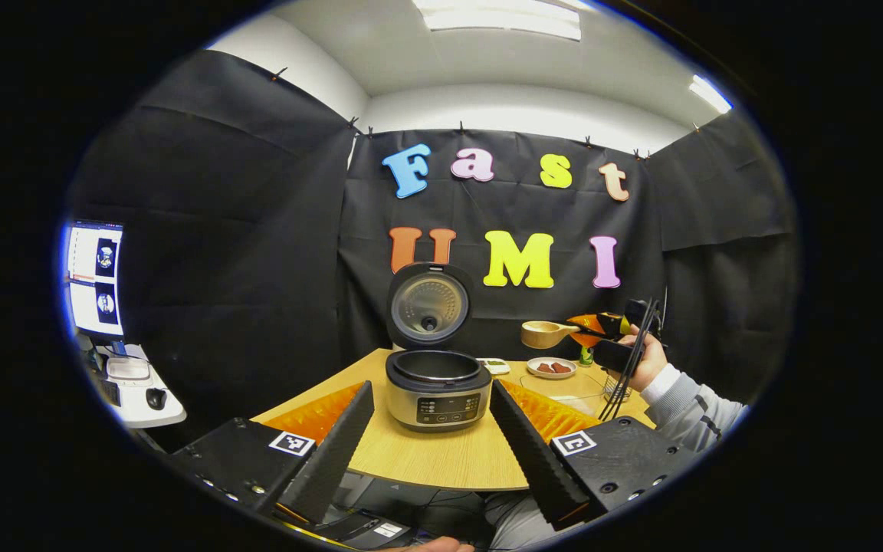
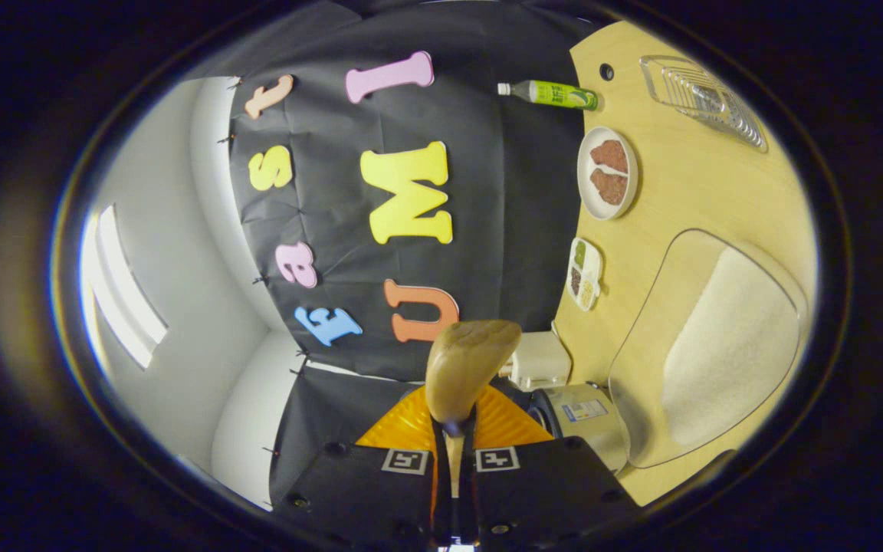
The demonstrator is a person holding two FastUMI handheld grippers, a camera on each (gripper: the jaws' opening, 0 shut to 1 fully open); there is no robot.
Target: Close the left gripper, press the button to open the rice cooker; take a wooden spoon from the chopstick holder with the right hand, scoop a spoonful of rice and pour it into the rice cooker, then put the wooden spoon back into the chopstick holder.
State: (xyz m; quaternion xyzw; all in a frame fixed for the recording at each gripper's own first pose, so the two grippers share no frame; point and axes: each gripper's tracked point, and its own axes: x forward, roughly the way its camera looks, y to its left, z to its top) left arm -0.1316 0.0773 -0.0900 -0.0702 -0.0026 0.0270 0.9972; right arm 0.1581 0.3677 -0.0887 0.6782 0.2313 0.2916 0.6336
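The right gripper (image 2: 453, 452) is clamped on the wooden spoon (image 2: 466, 366) by its handle — light, stiff, smooth, so grip firmly — at 3 o'clock from the open rice cooker (image 1: 437, 387); the left gripper (image 1: 432, 441) gapes wide.

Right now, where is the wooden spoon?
The wooden spoon is in the air, held by the right claw, above the table and to the right of the open rice cooker.
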